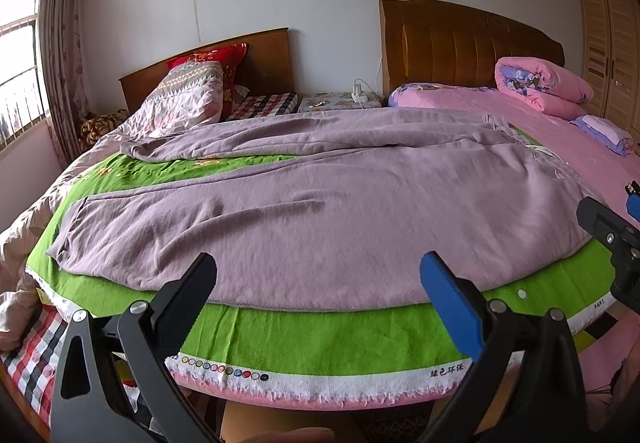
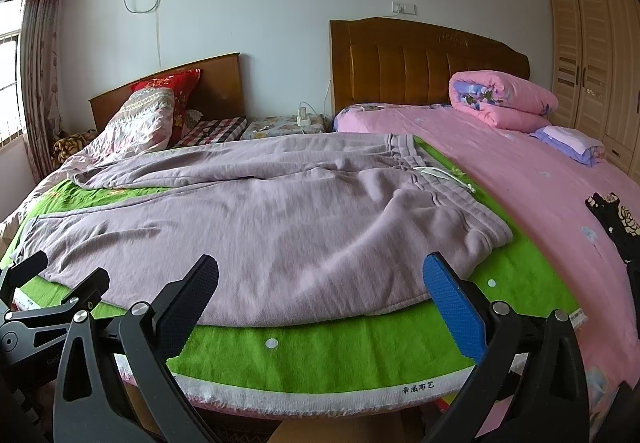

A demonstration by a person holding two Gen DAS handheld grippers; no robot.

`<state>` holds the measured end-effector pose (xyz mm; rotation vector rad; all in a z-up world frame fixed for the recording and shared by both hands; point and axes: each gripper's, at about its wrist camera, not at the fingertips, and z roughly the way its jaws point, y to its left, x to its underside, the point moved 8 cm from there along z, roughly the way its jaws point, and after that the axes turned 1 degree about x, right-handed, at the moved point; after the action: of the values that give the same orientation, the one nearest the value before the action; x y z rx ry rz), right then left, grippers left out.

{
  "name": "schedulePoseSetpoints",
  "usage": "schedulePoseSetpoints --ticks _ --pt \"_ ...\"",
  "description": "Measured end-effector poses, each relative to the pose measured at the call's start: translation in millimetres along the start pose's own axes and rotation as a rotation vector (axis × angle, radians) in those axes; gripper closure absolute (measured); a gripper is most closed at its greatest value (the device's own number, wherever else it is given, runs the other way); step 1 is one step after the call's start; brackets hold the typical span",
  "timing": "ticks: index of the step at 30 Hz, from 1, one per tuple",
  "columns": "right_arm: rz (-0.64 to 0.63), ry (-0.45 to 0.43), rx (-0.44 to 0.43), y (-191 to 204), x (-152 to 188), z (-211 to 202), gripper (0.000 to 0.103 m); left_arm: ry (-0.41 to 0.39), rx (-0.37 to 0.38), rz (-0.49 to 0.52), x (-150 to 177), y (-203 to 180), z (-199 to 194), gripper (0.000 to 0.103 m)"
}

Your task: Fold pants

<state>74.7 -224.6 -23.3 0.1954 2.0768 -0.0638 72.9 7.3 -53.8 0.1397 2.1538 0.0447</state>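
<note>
My pants [image 1: 320, 211] lie across a cloth [image 1: 312, 339] on the bed's near edge, waistband right, legs left.

White walls, two wooden headboards [image 2: 428, 59] — daylit window [image 1: 20, 55].

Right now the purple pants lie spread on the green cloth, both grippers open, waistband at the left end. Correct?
Not quite: the waistband is at the right end, as the right wrist view shows. The pants do lie spread on the green cloth, left gripper and right gripper open.
</note>
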Motion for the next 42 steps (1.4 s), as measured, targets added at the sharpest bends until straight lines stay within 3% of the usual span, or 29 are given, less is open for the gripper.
schedulePoseSetpoints --ticks 42 --pt "0.001 0.059 -0.002 -2.7 10.1 7.7 0.004 0.054 0.010 0.003 14.4 -1.1 6.7 0.001"
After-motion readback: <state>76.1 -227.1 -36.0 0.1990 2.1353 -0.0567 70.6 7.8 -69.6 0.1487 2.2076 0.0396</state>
